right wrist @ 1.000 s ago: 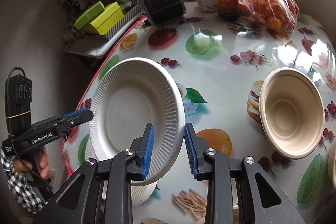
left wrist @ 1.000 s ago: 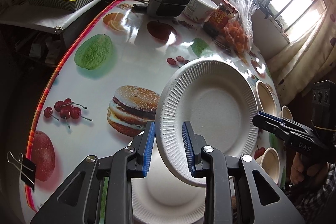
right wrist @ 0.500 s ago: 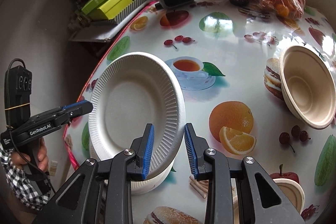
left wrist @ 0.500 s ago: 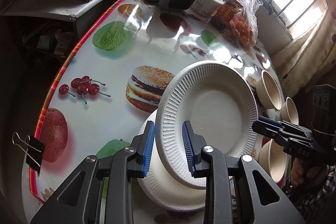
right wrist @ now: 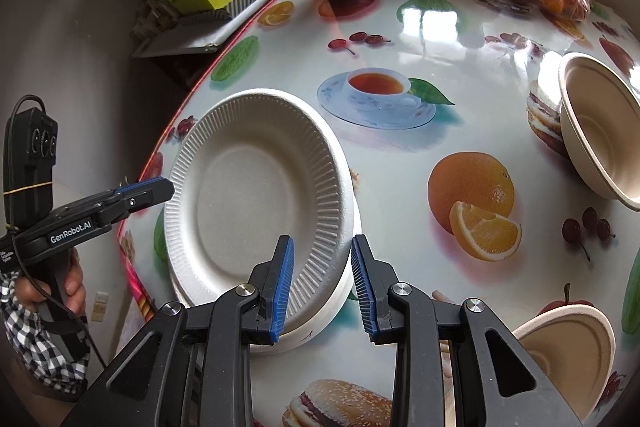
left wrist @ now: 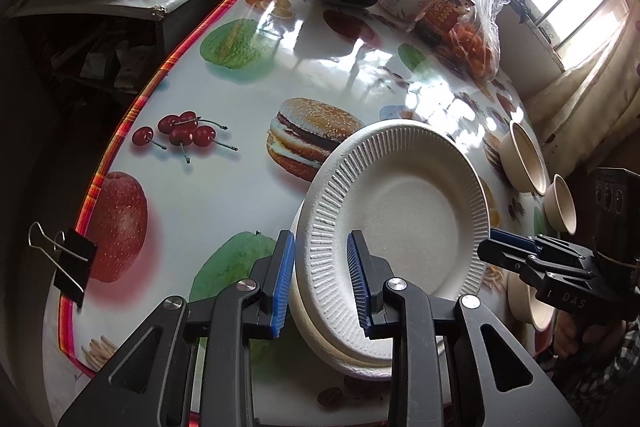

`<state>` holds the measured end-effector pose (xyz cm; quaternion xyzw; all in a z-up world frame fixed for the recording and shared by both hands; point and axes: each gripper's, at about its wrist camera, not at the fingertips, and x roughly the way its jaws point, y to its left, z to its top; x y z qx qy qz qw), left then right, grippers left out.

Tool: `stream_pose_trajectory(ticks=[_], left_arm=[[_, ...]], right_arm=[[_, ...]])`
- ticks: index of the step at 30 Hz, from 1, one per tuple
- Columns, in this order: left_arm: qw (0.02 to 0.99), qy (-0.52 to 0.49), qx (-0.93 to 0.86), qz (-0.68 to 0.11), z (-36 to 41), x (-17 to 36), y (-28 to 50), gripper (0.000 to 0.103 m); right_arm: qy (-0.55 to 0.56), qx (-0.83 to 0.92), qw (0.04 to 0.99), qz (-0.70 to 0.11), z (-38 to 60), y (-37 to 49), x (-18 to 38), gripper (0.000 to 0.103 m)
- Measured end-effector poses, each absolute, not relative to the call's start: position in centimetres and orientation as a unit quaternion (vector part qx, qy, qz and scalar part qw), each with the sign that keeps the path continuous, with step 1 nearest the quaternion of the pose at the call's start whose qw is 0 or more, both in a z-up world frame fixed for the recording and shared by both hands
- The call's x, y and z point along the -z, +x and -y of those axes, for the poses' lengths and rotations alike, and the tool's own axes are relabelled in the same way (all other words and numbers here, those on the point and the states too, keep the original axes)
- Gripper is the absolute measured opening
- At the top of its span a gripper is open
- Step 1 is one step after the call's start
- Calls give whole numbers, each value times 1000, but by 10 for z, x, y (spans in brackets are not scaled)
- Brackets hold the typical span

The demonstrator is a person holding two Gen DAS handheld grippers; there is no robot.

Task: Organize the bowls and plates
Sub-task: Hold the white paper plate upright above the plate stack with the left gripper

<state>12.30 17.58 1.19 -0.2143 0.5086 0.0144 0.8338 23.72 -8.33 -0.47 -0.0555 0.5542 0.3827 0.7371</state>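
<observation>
Both the left gripper (left wrist: 321, 277) and the right gripper (right wrist: 322, 281) stand released, jaws parted astride opposite rims of the top plate (right wrist: 260, 195). It lies on the plate stack (right wrist: 320, 323) between them. Stacking plates looks done; next, judging by the layout, reach right of the right jaws for the bowl (right wrist: 600, 131).

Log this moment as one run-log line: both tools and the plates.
left tool: open, straddling top plate rim | right tool: open, straddling rim | top plate: tilted on plate stack | bowls: unstacked

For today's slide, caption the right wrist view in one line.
Open right gripper straddles the top plate's rim, stacked near tan bowls.
</observation>
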Motion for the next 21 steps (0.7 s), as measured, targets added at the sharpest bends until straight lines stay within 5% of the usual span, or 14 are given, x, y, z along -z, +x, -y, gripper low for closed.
stream_pose_trajectory(ticks=[21], left_arm=[[827, -213, -17, -520, -175, -3, 117, 28]], right_arm=[[-78, -374, 736, -559, 78, 228, 15, 29]])
